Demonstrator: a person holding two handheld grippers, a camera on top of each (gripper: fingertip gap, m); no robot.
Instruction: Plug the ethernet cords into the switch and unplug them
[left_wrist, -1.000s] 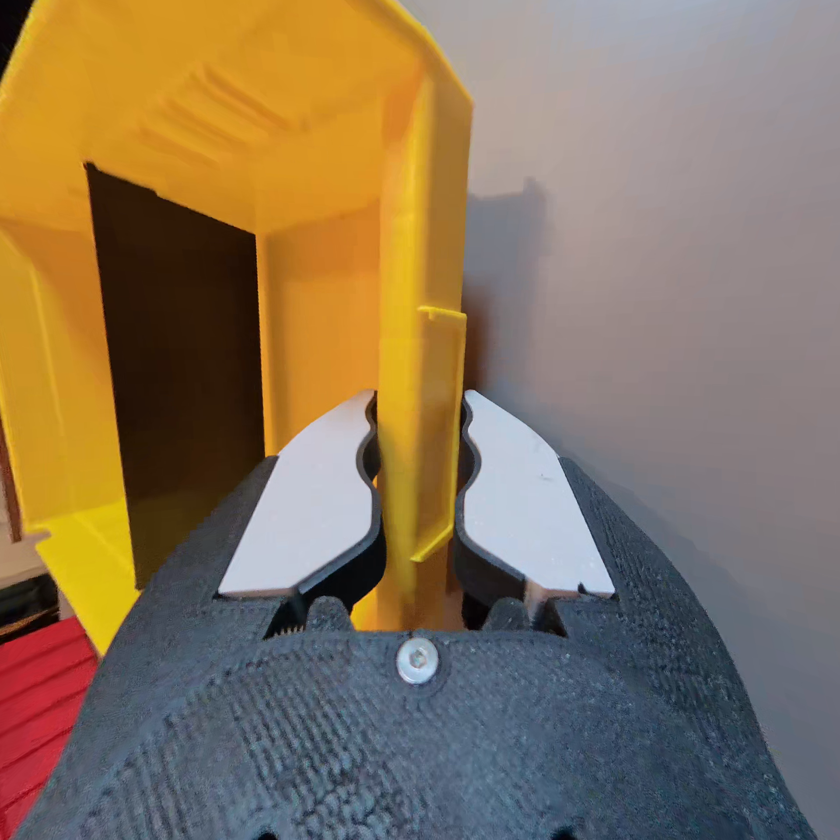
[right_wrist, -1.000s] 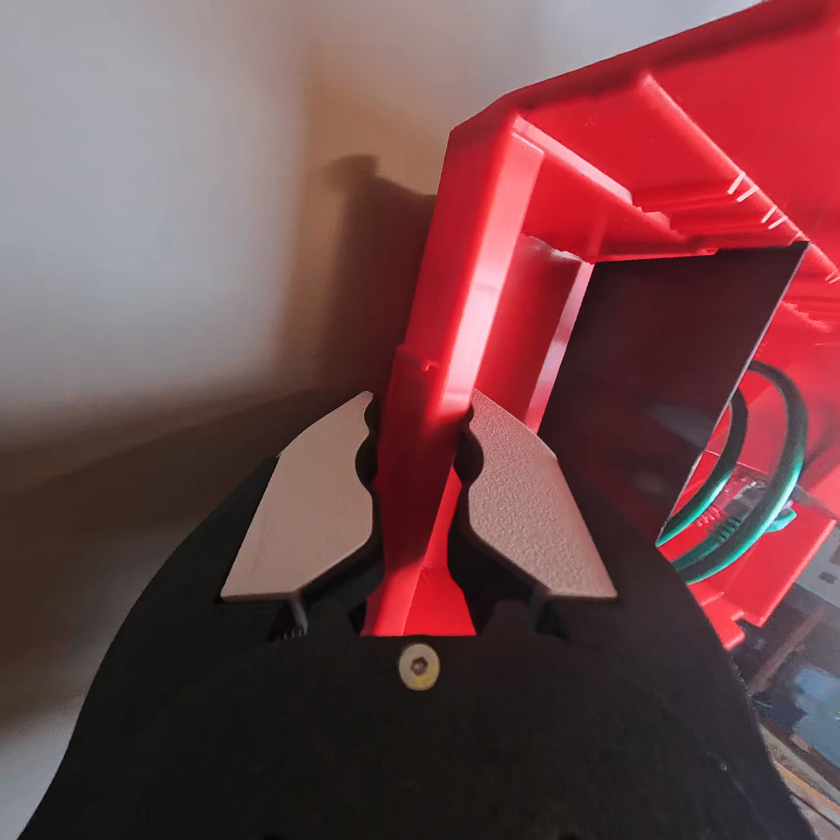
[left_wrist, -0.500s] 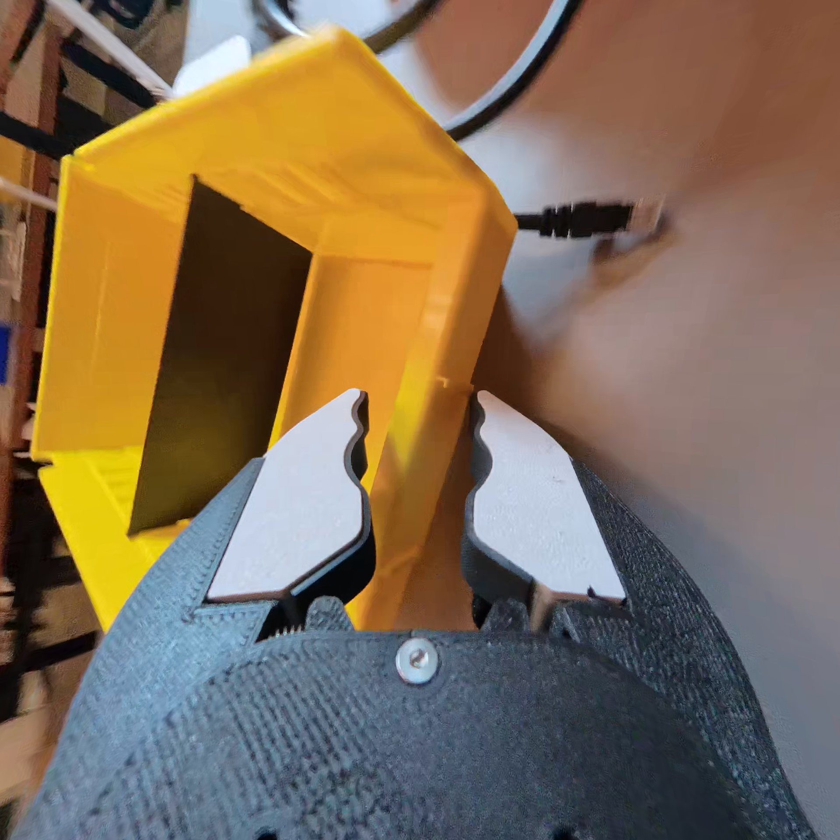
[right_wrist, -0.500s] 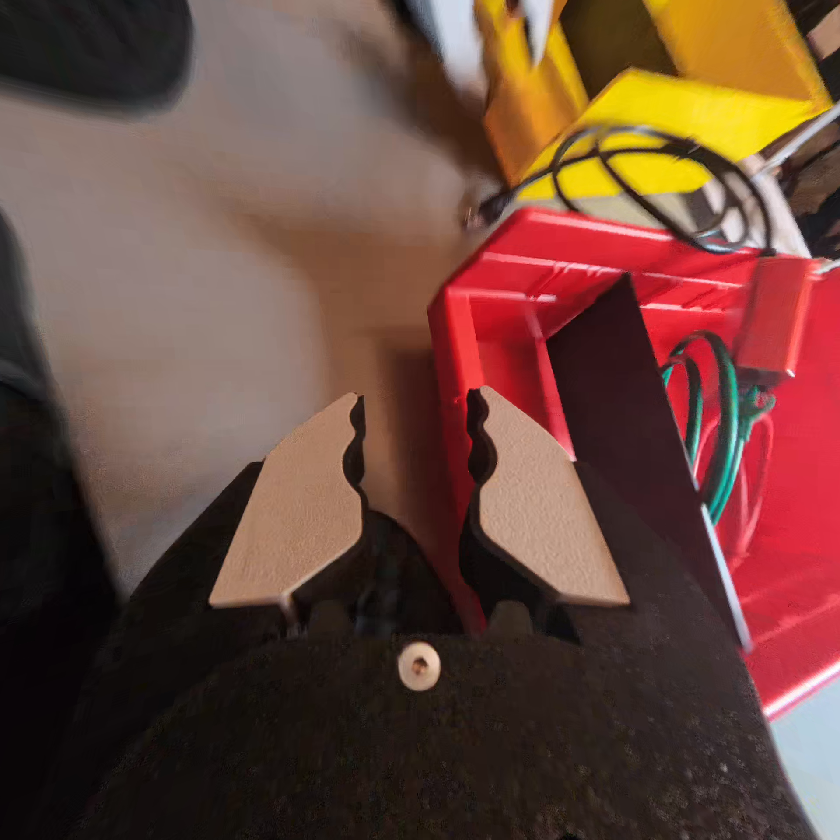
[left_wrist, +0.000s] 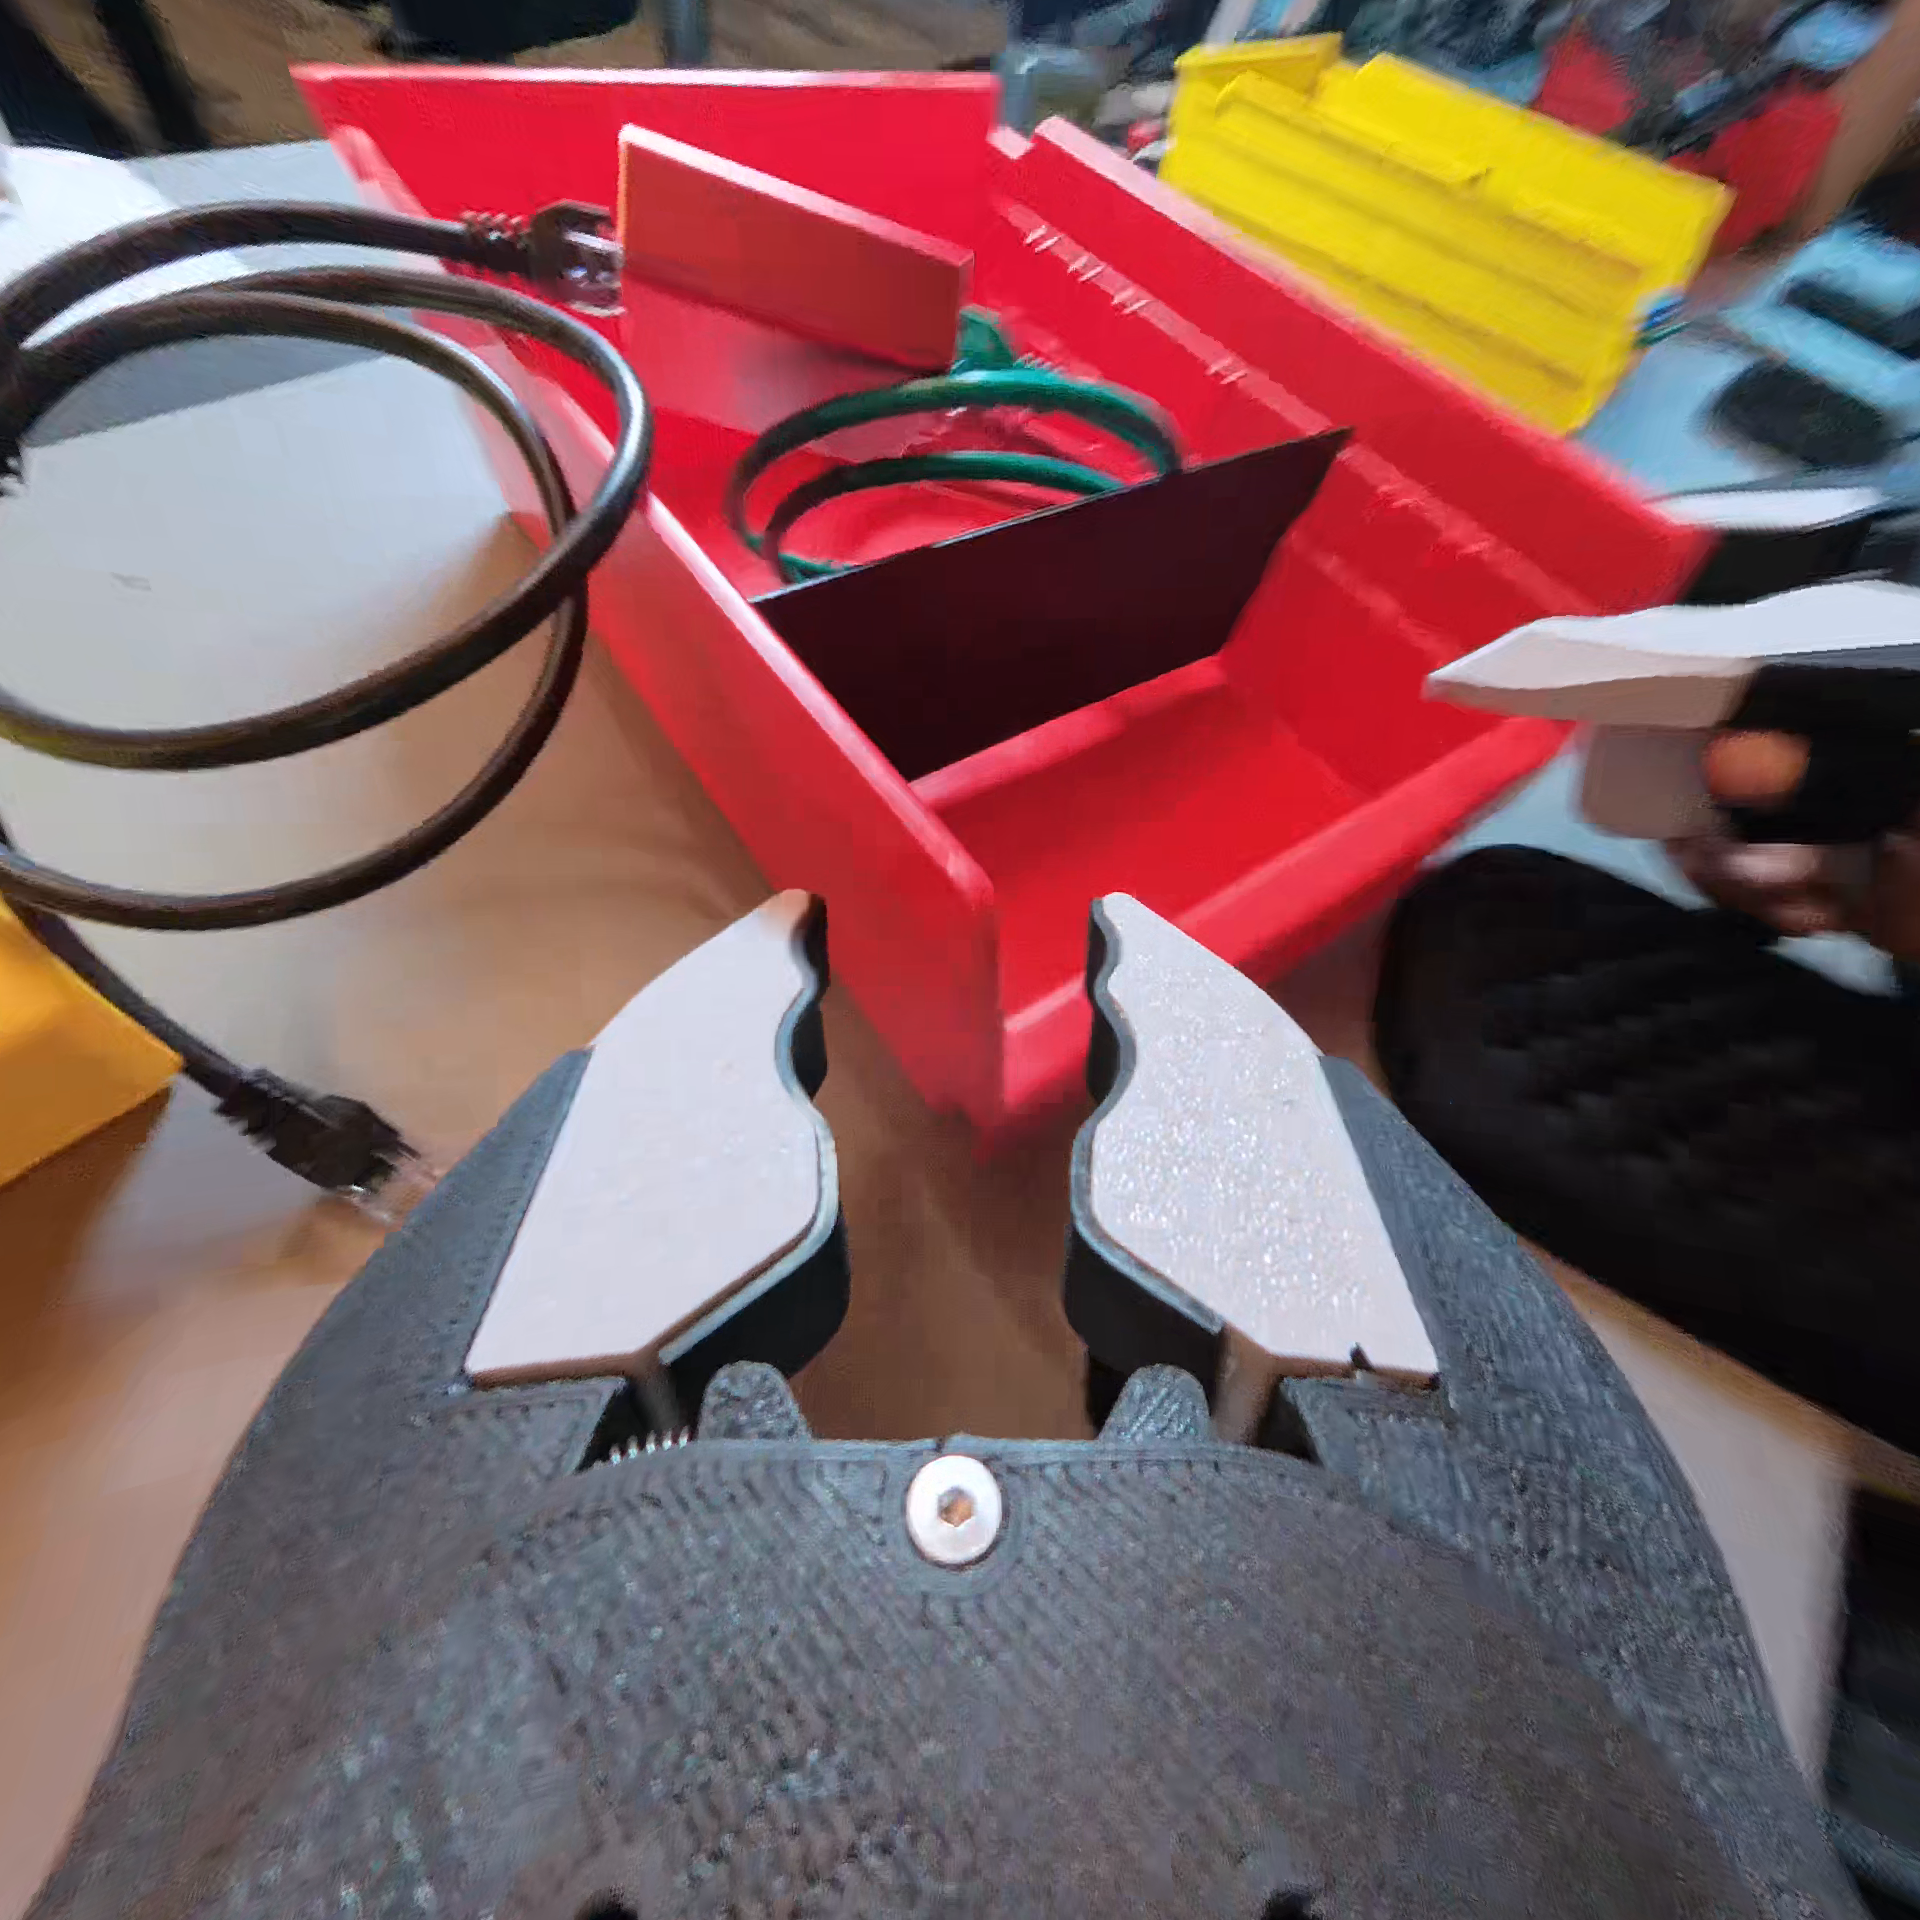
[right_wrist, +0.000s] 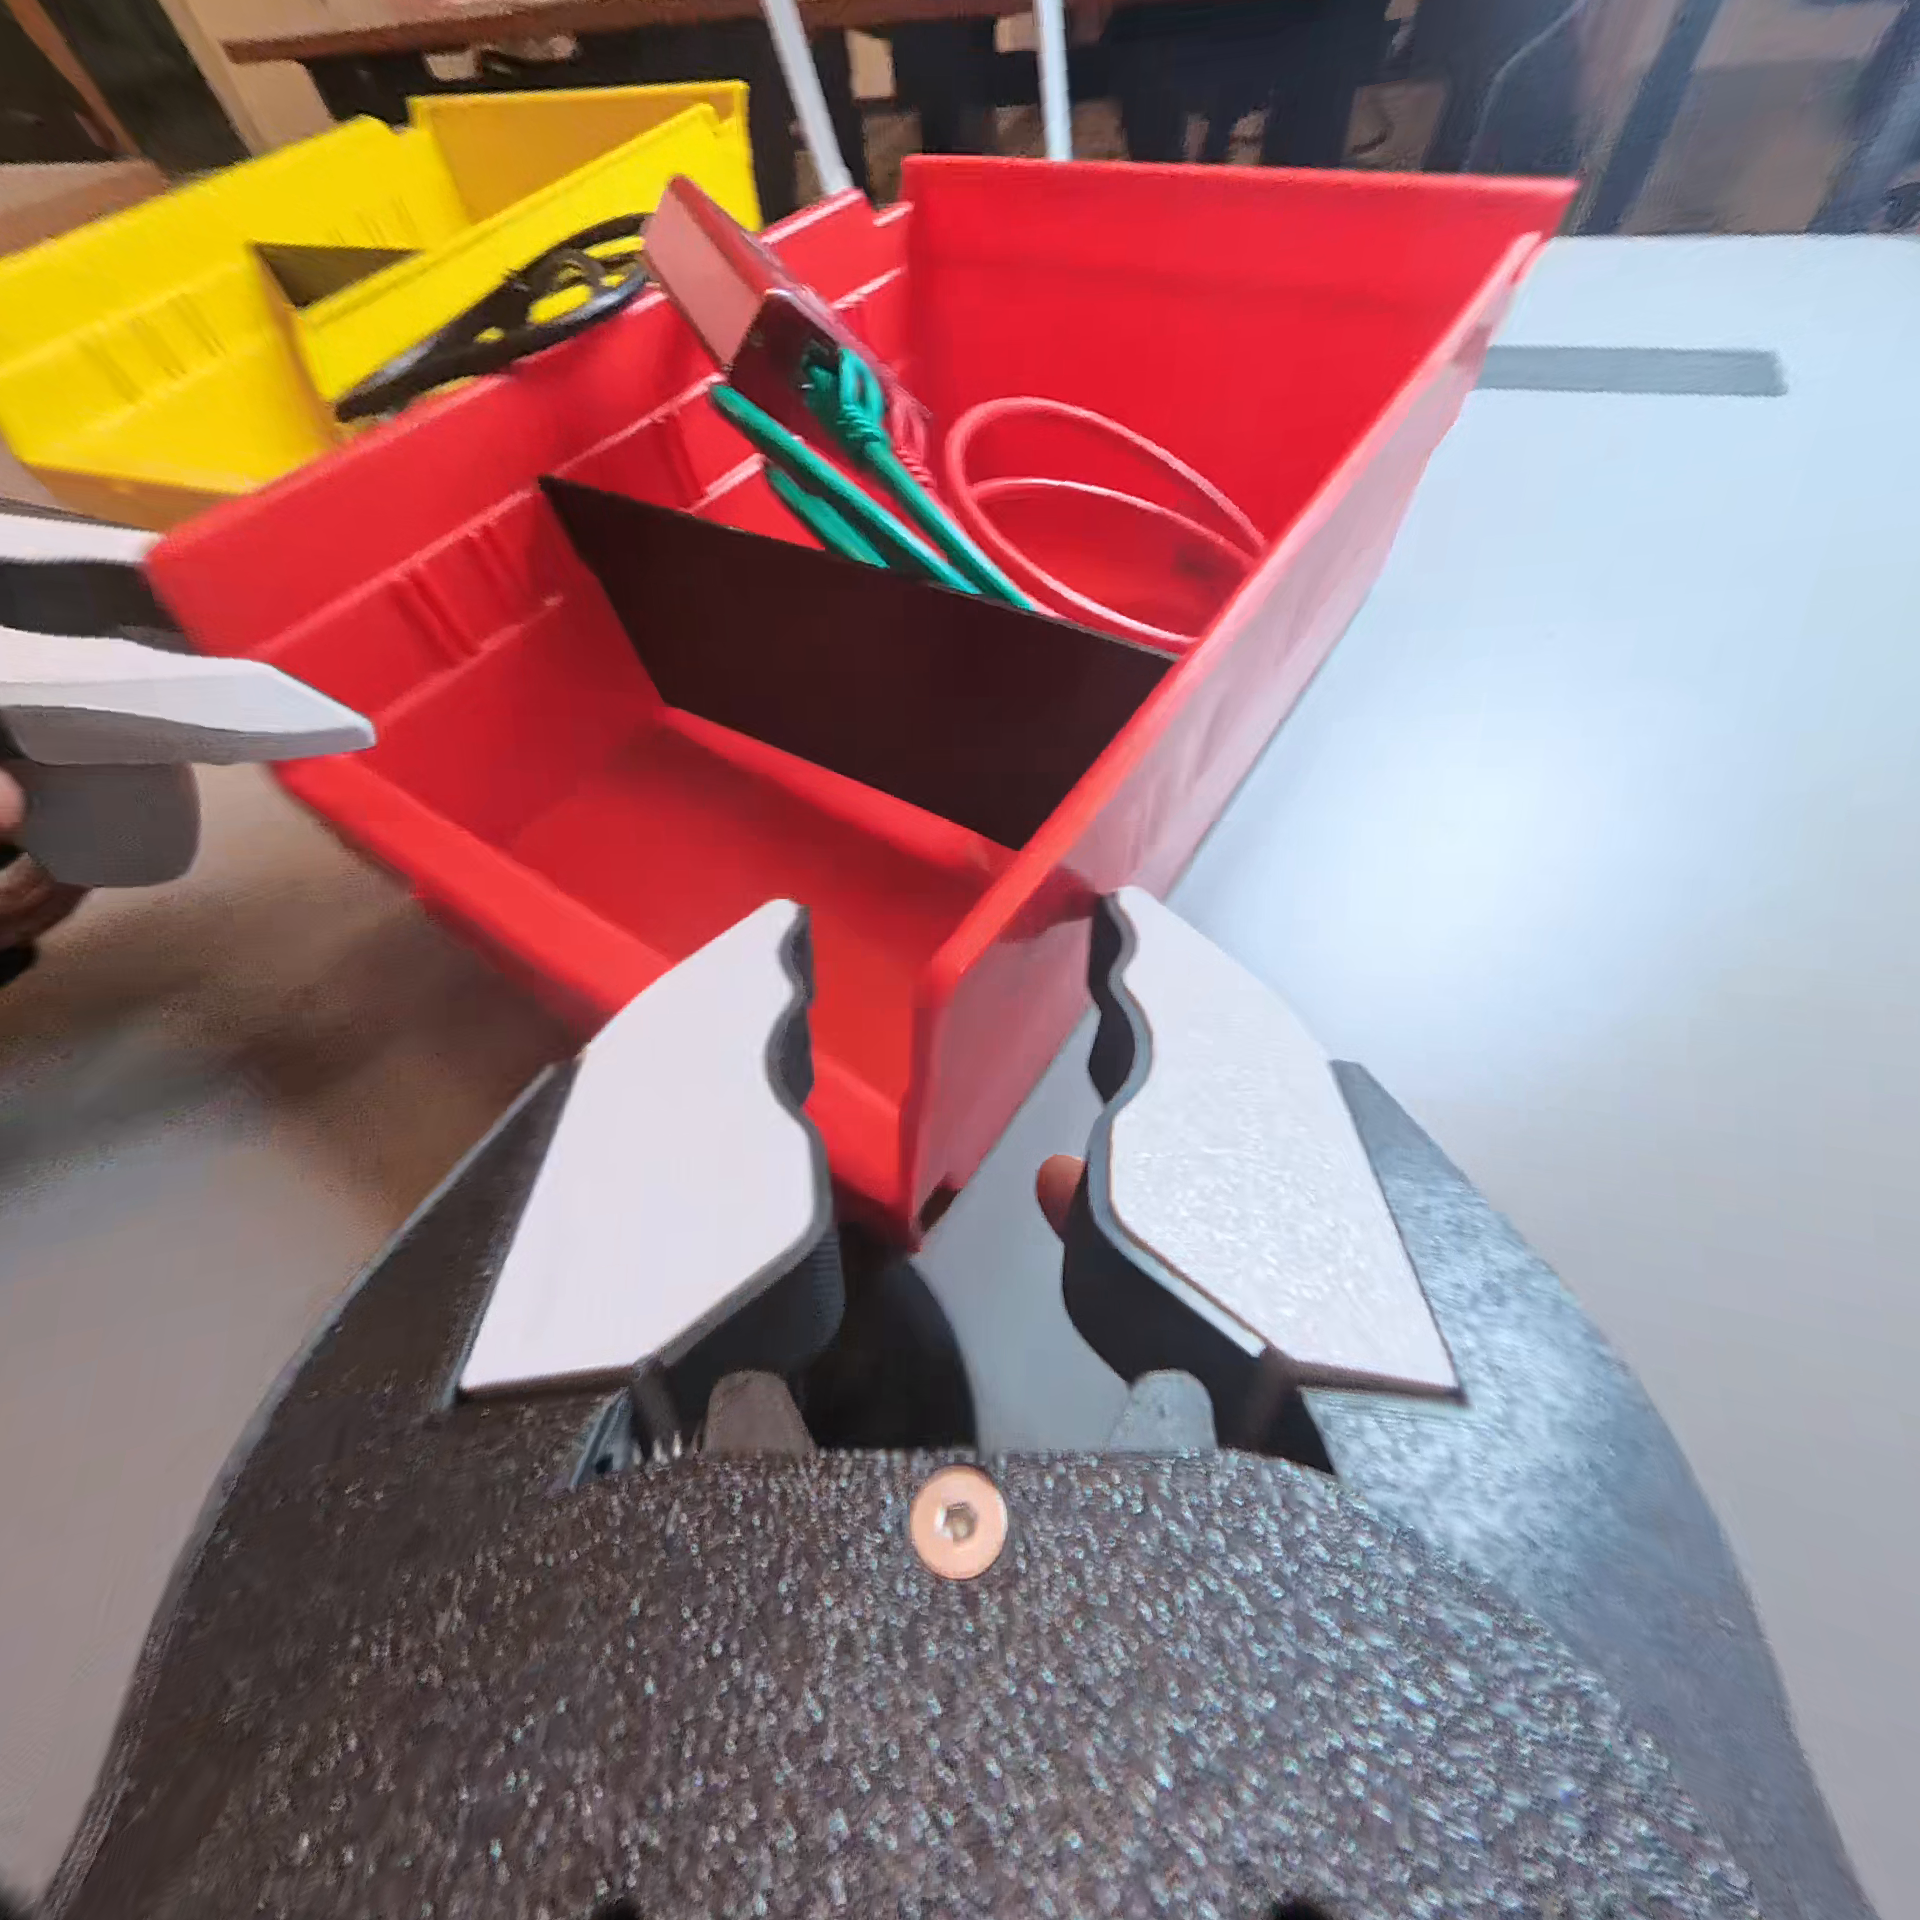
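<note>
A red bin (left_wrist: 831, 790) with a black divider (left_wrist: 1039, 623) sits on the table. In its far part a red switch (left_wrist: 790, 249) leans, with green ethernet cords (left_wrist: 935, 405) coiled below it. In the right wrist view the switch (right_wrist: 727, 291) has green cords (right_wrist: 883, 488) running from its end, beside a red cord coil (right_wrist: 1101, 499). A black cord (left_wrist: 499, 623) is looped on the table, one plug (left_wrist: 312, 1138) lying near me. My left gripper (left_wrist: 951, 914) is open at the bin's near left corner. My right gripper (right_wrist: 951, 914) is open astride the near right wall (right_wrist: 1039, 935).
A yellow bin (right_wrist: 208, 312) stands beyond the red bin, with the black cord (right_wrist: 499, 322) at its edge. It also shows in the left wrist view (left_wrist: 1455, 229). A black textured pad (left_wrist: 1662, 1091) lies to the right. Grey table surface (right_wrist: 1558, 831) stretches right of the bin. To reach the plug (left_wrist: 312, 1138) in a straight line is about 11 cm for my left fingers, about 25 cm for my right.
My left gripper let go of the yellow bin's wall and my right let go of the red bin's wall. Both opened, and the bins now stand on the table.
</note>
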